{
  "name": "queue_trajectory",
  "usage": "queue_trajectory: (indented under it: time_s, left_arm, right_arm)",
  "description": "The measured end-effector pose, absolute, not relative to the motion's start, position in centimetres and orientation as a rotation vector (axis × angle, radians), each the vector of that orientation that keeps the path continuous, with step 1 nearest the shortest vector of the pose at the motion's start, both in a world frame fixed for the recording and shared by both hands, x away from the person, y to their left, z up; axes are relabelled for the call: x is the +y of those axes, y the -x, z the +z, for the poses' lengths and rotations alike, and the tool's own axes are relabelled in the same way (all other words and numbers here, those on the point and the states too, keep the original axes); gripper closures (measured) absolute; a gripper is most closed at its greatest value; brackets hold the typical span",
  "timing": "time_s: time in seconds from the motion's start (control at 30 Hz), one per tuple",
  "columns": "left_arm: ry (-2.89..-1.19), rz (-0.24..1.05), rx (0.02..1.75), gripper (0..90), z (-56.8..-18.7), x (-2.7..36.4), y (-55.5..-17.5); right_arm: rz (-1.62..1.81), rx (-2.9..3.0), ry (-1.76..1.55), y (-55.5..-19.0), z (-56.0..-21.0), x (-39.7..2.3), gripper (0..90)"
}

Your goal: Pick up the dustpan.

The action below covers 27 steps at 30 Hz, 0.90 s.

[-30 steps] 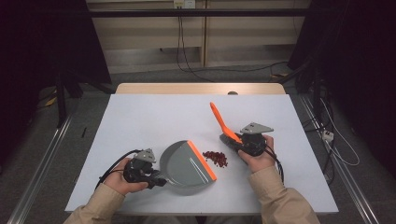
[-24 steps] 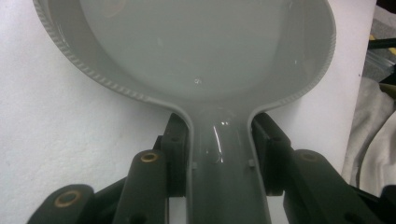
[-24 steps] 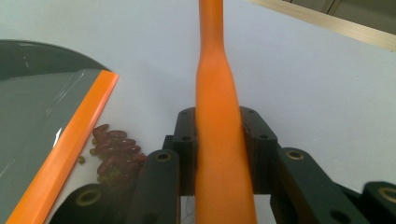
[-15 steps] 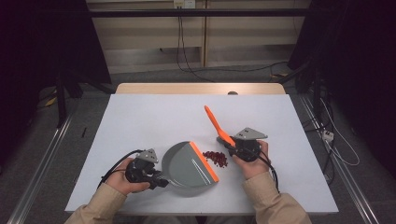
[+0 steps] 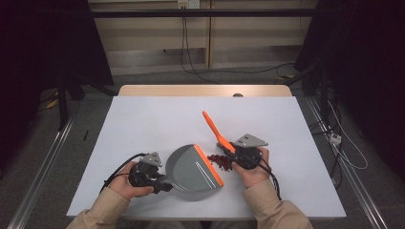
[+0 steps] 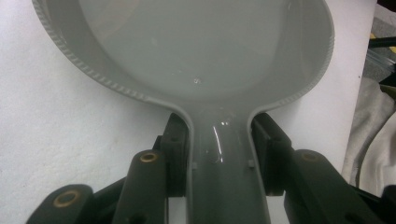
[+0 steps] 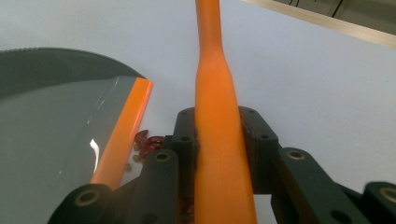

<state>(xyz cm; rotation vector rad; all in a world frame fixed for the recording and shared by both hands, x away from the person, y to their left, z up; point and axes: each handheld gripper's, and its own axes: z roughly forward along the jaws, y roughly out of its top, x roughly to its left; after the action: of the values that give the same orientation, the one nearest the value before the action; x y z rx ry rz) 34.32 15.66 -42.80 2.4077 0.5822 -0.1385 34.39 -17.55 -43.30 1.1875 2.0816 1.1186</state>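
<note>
Nearest, the grey dustpan (image 5: 193, 168) is pinned flat on the desk (image 5: 143, 119) by its handle, clamped in the left hand-held gripper (image 5: 160, 183), so its orange lip (image 5: 208, 164) faces the red beans (image 5: 222, 161). Beyond, the right hand-held gripper (image 5: 239, 155) is closed on the orange brush handle (image 5: 215, 131), angled for sweeping the beans inward.

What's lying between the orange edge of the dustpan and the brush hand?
A small heap of dark red beans lies on the table between the dustpan and the right gripper, seen in the high view.
</note>
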Motion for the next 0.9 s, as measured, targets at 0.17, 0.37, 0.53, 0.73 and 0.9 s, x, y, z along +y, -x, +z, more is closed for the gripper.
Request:
queue_trajectory:
  time_s: [0.17, 0.37, 0.53, 0.73, 0.9]
  left_arm:
    - [-2.407, -0.139, 0.589, 62.8, -42.8, 15.6, -34.3]
    - [-2.404, -0.148, 0.592, 62.8, -42.8, 15.4, -34.3]
    - [-2.409, -0.156, 0.589, 62.8, -42.8, 15.3, -34.3]
    - [-2.412, -0.159, 0.598, 62.9, -42.8, 15.0, -34.3]
    - [-2.411, -0.159, 0.602, 62.9, -42.7, 14.5, -34.4]
  right_arm:
    - [1.13, 2.079, -1.194, -34.3, -43.3, -17.1, 70.6]
    - [1.162, 2.08, -1.201, -34.0, -43.4, -16.1, 70.6]
    - [1.17, 2.077, -1.2, -33.8, -43.4, -15.2, 70.6]
    - [1.179, 2.057, -1.21, -33.5, -43.5, -14.7, 70.5]
    - [1.197, 2.047, -1.217, -33.3, -43.6, -14.6, 70.4]
